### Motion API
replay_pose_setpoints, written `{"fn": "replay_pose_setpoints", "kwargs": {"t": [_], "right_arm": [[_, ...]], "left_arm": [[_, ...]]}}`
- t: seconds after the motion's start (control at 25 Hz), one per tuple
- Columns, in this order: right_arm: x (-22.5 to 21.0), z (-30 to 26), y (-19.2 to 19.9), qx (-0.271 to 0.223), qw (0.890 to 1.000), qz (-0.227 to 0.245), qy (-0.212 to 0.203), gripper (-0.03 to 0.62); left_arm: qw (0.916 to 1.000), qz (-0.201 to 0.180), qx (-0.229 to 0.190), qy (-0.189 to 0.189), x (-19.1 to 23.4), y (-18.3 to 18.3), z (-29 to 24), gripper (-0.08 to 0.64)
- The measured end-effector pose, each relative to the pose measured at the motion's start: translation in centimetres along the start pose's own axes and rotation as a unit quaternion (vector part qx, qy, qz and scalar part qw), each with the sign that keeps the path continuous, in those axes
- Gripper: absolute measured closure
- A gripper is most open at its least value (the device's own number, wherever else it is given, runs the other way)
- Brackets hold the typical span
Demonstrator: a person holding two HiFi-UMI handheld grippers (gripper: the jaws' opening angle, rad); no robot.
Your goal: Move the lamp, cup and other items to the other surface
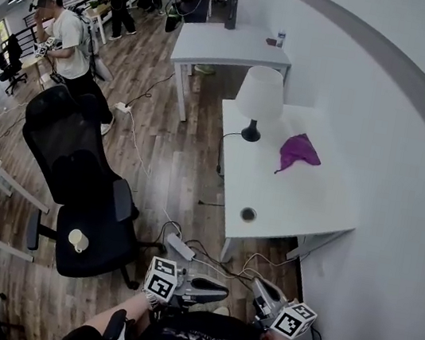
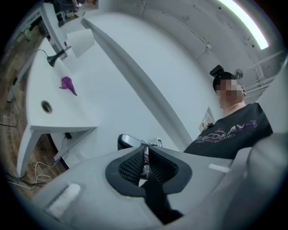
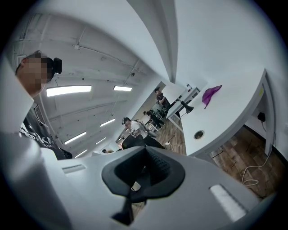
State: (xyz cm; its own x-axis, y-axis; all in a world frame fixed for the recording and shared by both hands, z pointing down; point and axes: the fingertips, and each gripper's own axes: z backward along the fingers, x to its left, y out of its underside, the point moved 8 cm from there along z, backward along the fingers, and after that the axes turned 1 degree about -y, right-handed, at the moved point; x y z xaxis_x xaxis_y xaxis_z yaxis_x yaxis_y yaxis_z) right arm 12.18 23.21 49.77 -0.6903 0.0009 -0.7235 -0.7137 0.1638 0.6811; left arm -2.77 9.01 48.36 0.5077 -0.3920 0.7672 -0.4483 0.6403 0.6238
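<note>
A: Head view first. Where was the lamp (image 1: 258, 100)?
B: On the white table (image 1: 303, 209), near its far end, standing up. White shade, black foot.
A: & the cup (image 1: 78, 240)?
B: On the seat of the black chair (image 1: 65, 132), left of the table, well apart from the lamp.
A: Anything else on the table?
B: A purple cloth (image 1: 298, 151), all crumpled, just right of the lamp, not touching it. Also a round hole (image 1: 248, 214) near the close edge.
A: Left tongs (image 1: 217, 294)?
B: Low down, close to the person's body, well away from table & chair. Left gripper view showed the pads closed up, only a thin crack btw them, nothing held.
A: Right tongs (image 1: 261, 286)?
B: Beside the left ones, also by the body. Right gripper view showed them shut too, w/ nothing in them.
A: Other stuff?
B: A 2nd white table (image 1: 233, 47) stood farther back. Wires & a power strip (image 1: 180, 246) lay on the wood floor (image 1: 173, 167). A person in a white top (image 1: 71, 41) stood far off, w/ more ppl behind.
</note>
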Motion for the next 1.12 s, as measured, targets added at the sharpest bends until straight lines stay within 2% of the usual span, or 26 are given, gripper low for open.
{"fn": "replay_pose_setpoints", "kwargs": {"t": [0.12,0.2,0.28,0.56,1.12], "right_arm": [[0.2,-0.2,-0.1,0.007,1.0,0.003,-0.001,0.594],[0.0,-0.4,-0.1,0.014,1.0,0.01,-0.004,0.595],[-0.3,-0.7,0.0,0.021,1.0,0.014,-0.009,0.595],[-0.3,-0.2,0.4,0.014,1.0,0.001,-0.003,0.594],[-0.6,-0.1,0.7,0.021,1.0,0.0,-0.005,0.595]], "left_arm": [[0.9963,0.009,-0.064,-0.057,1.3,-1.3,2.2,0.528],[0.9942,0.01,-0.071,-0.08,1.8,-1.5,2.8,0.538],[0.9942,0.012,-0.059,-0.09,2.2,-1.1,2.7,0.538],[0.9955,0.052,-0.049,-0.062,2.9,0.1,1.1,0.539],[0.9946,0.048,-0.052,-0.076,3.0,0.1,1.4,0.557]]}}
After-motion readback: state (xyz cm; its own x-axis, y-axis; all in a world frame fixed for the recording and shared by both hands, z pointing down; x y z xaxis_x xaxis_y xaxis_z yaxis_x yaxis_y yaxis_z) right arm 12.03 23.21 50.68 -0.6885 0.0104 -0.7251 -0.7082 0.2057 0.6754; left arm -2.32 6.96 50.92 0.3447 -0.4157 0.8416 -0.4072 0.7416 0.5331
